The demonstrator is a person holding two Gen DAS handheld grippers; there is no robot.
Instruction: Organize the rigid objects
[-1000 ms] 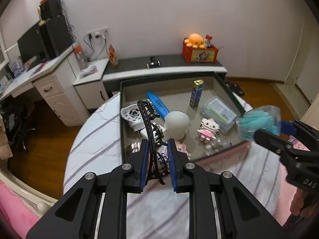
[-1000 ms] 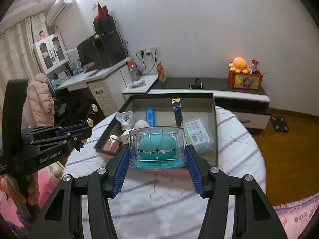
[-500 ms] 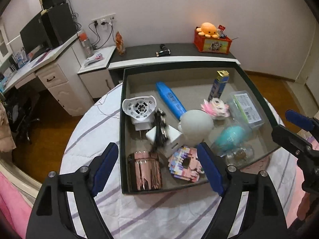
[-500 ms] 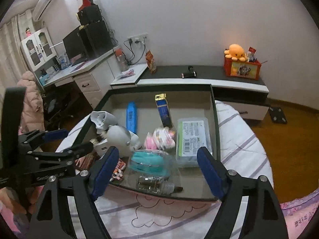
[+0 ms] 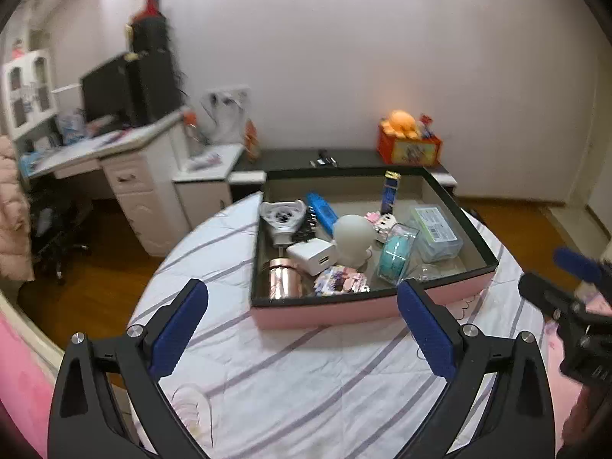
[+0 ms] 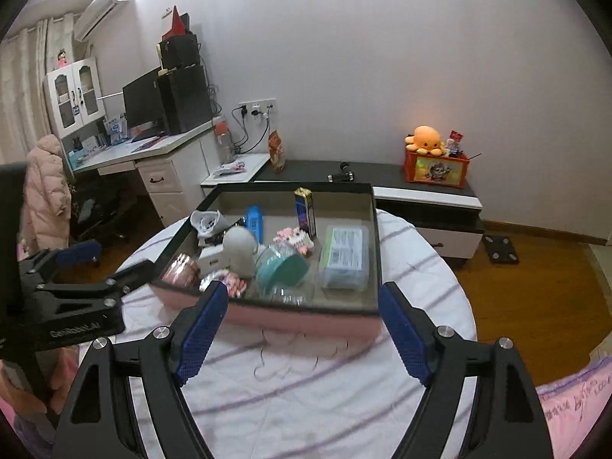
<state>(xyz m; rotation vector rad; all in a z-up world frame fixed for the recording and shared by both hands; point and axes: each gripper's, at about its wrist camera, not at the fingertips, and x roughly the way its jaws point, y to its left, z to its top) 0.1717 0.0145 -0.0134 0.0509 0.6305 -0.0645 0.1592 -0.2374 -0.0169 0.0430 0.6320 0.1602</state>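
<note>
Both wrist views look down, sharing the pink box.

Dim indoor light, ceiling glare top left; left view motion-blurred, right sharper; fisheye bending, dark corners.

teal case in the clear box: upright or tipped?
Tipped. The clear box with the teal case lies on its side in the pink tray, leaning against the grey round toy.

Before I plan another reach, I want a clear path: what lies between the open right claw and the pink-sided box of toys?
Only bare white cloth with purple stripes lies between the right claw and the pink-sided box, shown in the right wrist view.
</note>
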